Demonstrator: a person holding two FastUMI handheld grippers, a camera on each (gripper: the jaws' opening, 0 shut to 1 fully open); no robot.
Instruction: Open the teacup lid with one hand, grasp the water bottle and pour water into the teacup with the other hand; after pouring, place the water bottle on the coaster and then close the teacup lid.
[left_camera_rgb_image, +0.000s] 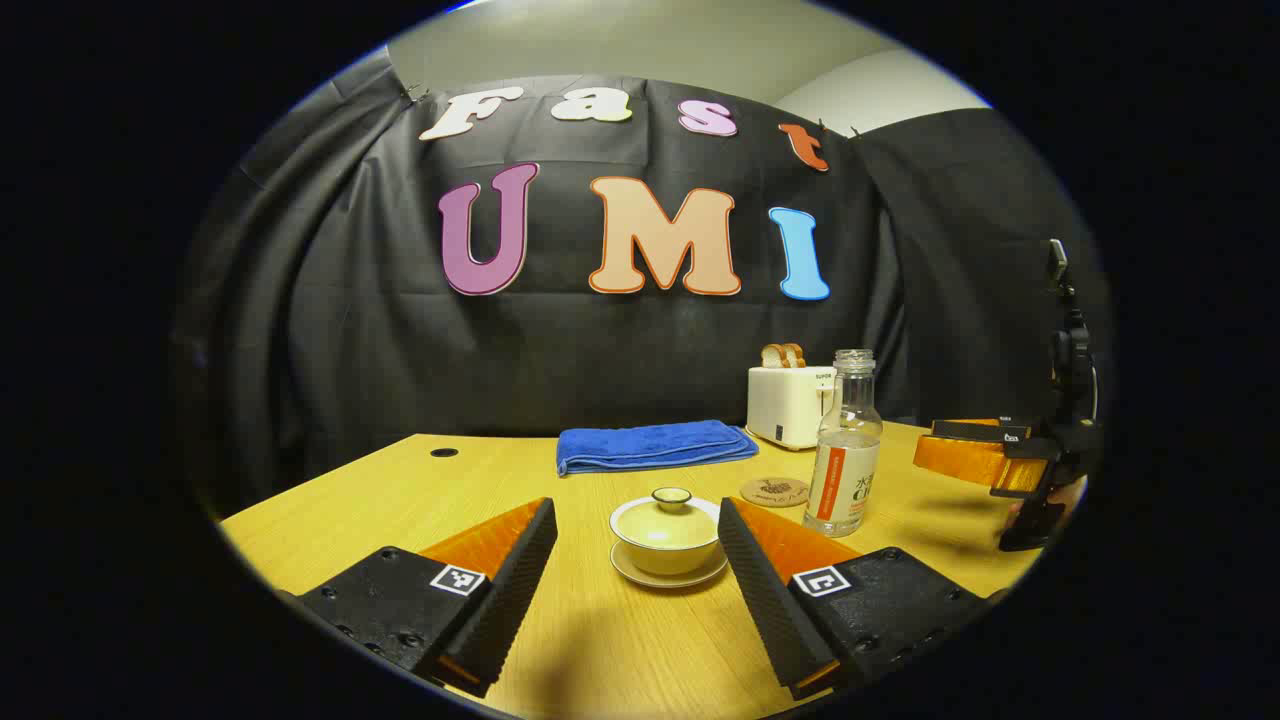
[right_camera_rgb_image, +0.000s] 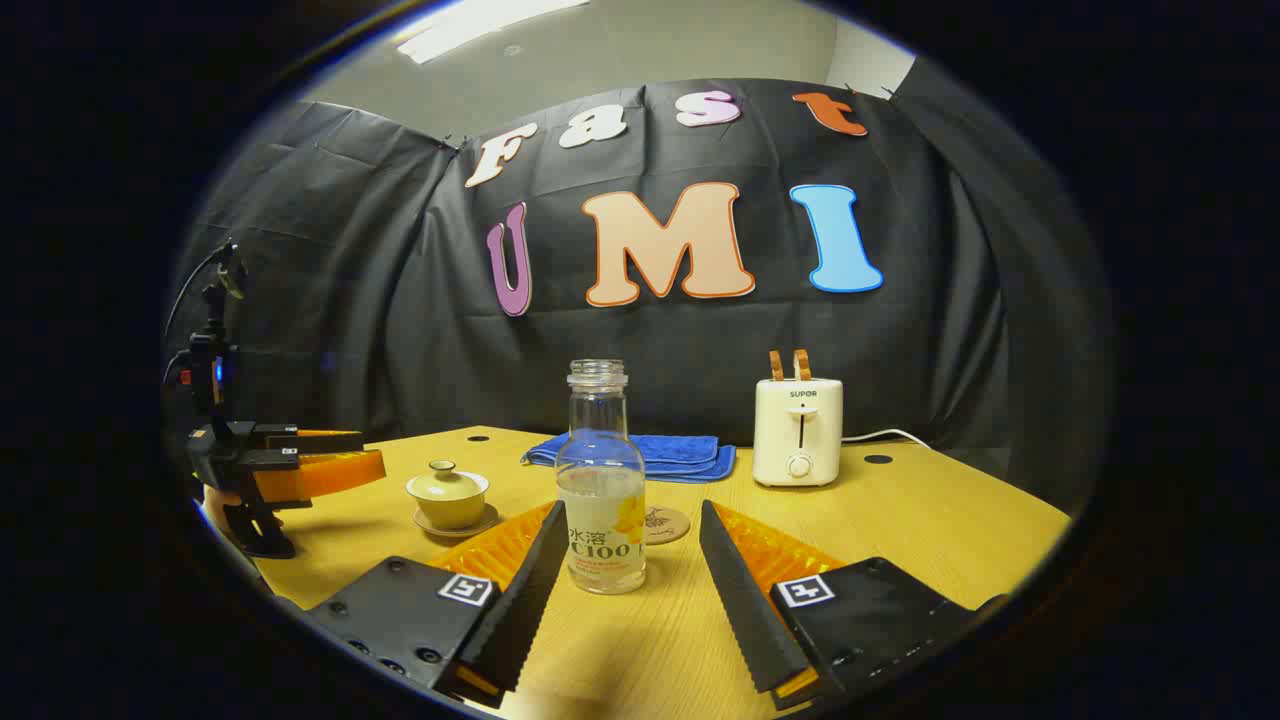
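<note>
A pale yellow teacup (left_camera_rgb_image: 667, 540) with its lid (left_camera_rgb_image: 671, 497) on sits on a saucer, just ahead of my open left gripper (left_camera_rgb_image: 636, 520). To its right stands an uncapped clear water bottle (left_camera_rgb_image: 845, 446), partly filled, with a round cork coaster (left_camera_rgb_image: 774, 491) behind it. In the right gripper view the bottle (right_camera_rgb_image: 600, 483) stands upright just ahead of my open right gripper (right_camera_rgb_image: 627, 525), nearer its left finger. The coaster (right_camera_rgb_image: 667, 524) lies behind the bottle and the teacup (right_camera_rgb_image: 447, 494) sits far left. Each gripper is seen by the other view: the right gripper (left_camera_rgb_image: 985, 460), the left gripper (right_camera_rgb_image: 300, 465).
A folded blue towel (left_camera_rgb_image: 652, 445) lies at the back of the yellow table (left_camera_rgb_image: 400, 500). A white toaster (right_camera_rgb_image: 798, 431) holding two bread slices stands back right, its cord trailing right. Small round holes mark the tabletop near the back edge.
</note>
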